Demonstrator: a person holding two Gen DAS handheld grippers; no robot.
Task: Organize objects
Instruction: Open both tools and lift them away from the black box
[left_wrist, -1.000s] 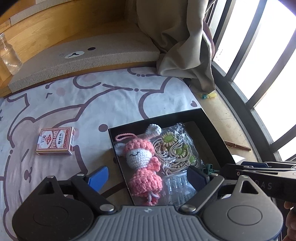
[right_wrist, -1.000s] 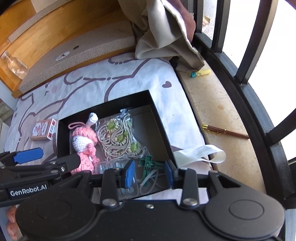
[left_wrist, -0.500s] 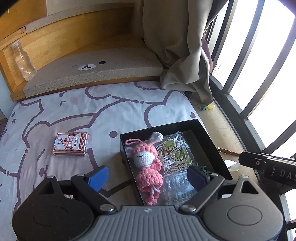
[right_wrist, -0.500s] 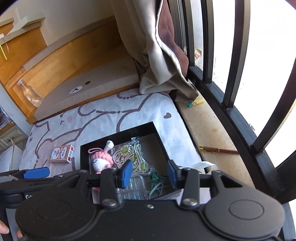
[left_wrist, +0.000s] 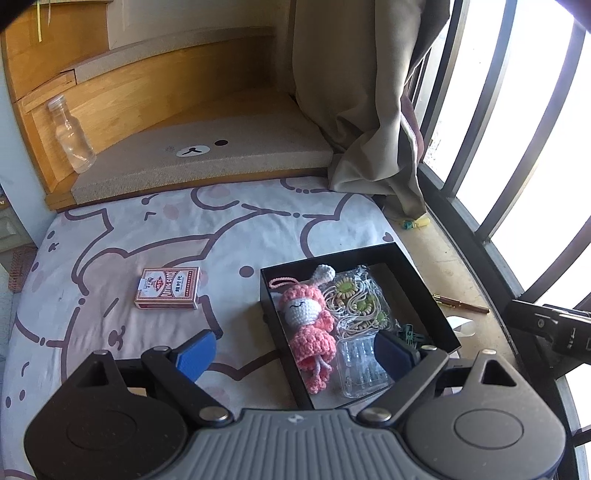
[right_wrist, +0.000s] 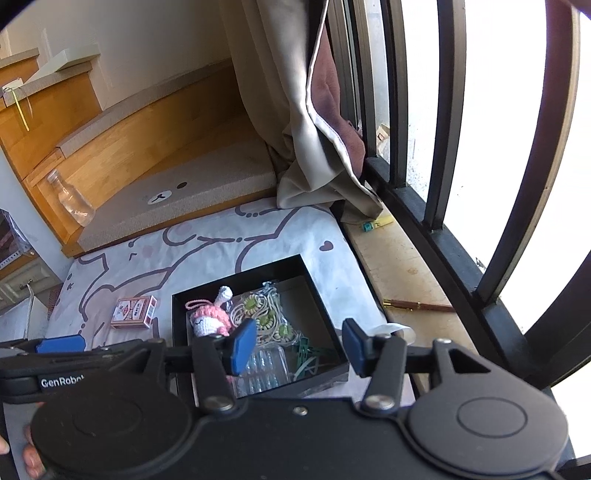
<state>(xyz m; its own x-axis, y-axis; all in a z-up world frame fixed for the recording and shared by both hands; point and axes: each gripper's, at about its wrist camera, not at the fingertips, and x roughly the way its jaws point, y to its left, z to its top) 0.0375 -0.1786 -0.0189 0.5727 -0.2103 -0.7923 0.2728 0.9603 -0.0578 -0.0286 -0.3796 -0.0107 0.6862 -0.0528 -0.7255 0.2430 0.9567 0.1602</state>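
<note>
The card box (left_wrist: 168, 288) lies alone on the bed, left of the black tray (left_wrist: 424, 291). Left gripper (left_wrist: 295, 354) gapes empty; right gripper (right_wrist: 299, 345), opening, holds nothing. I'd pinch its long sides squarely.

Doll (left_wrist: 308, 321) in box (left_wrist: 424, 288), cards (left_wrist: 168, 288) left.

I see a white bedsheet (left_wrist: 258, 229) with brown cartoon outlines, and directly on it a card pack (left_wrist: 168, 288) beside an open black box (left_wrist: 417, 273).

bare sheet (left_wrist: 229, 229) left – box (left_wrist: 424, 291) crowded
</note>
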